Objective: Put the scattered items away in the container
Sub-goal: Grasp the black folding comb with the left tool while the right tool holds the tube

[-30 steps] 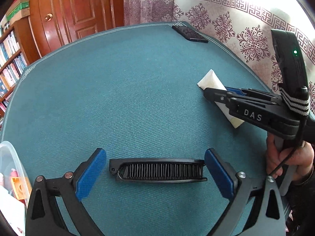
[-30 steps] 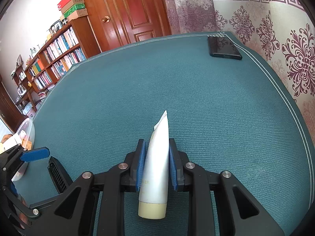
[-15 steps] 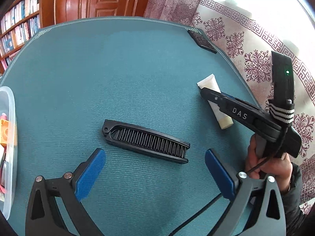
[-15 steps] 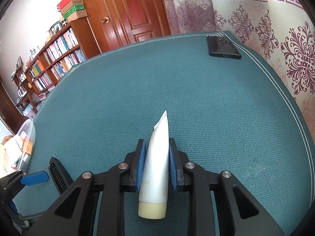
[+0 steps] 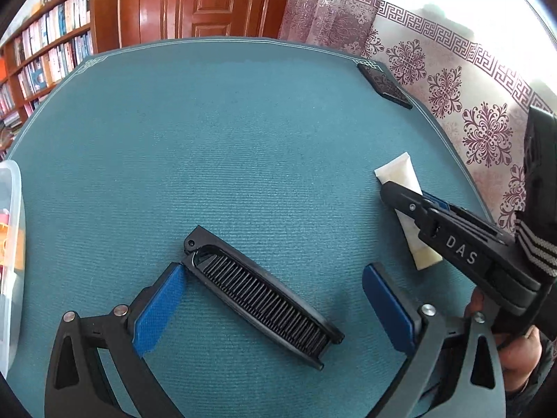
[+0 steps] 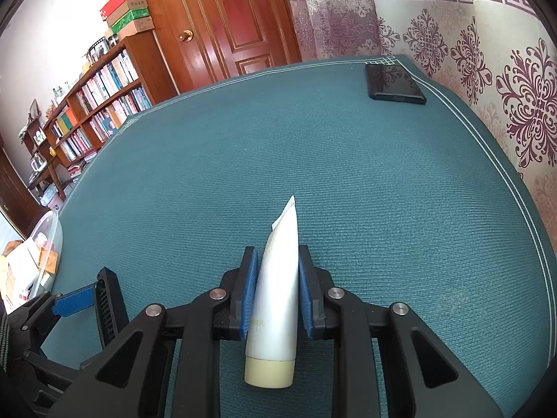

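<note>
Teal tabletop [image 6: 348, 181] lies bare between the phone [image 6: 395, 84] at its far right corner and the clear container [image 5: 10, 244] at its left edge. The right gripper [image 6: 275, 292] clamps the white tube [image 6: 276, 296]; its side reads "DAS". The left gripper [image 5: 275, 308] gapes wide around the black comb [image 5: 261, 296], one pad touching its hinge end.

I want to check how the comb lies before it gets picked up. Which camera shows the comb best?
The left wrist view: the whole black comb lies slantwise on the table between the open left gripper, teeth visible. The right wrist view shows only one end of it at the lower left edge, beside the left gripper's blue pad.
</note>
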